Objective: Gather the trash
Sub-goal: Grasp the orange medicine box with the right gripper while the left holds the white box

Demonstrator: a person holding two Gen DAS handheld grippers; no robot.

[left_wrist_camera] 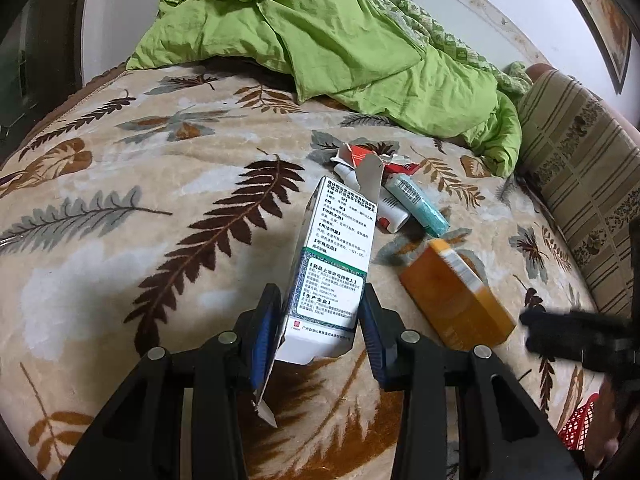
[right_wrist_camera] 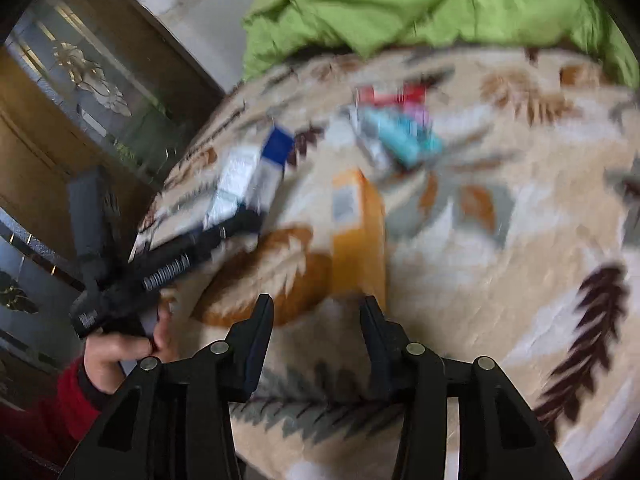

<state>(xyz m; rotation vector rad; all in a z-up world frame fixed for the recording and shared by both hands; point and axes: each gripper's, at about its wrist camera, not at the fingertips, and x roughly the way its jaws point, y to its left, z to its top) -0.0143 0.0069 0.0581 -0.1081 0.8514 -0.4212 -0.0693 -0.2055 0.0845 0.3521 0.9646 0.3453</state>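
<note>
Here, left tool (left_wrist_camera: pixel 322 320) clamping white carton (left_wrist_camera: pixel 334 264) — long axis pointing away, right tool (right_wrist_camera: pixel 318 320) seemingly empty, agape.

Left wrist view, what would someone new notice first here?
The white medicine box clamped in the left claw, lifted over the leaf-patterned blanket. Just right of it lies an orange box, with a teal tube and torn red packaging behind. A crumpled green quilt fills the far end.
</note>
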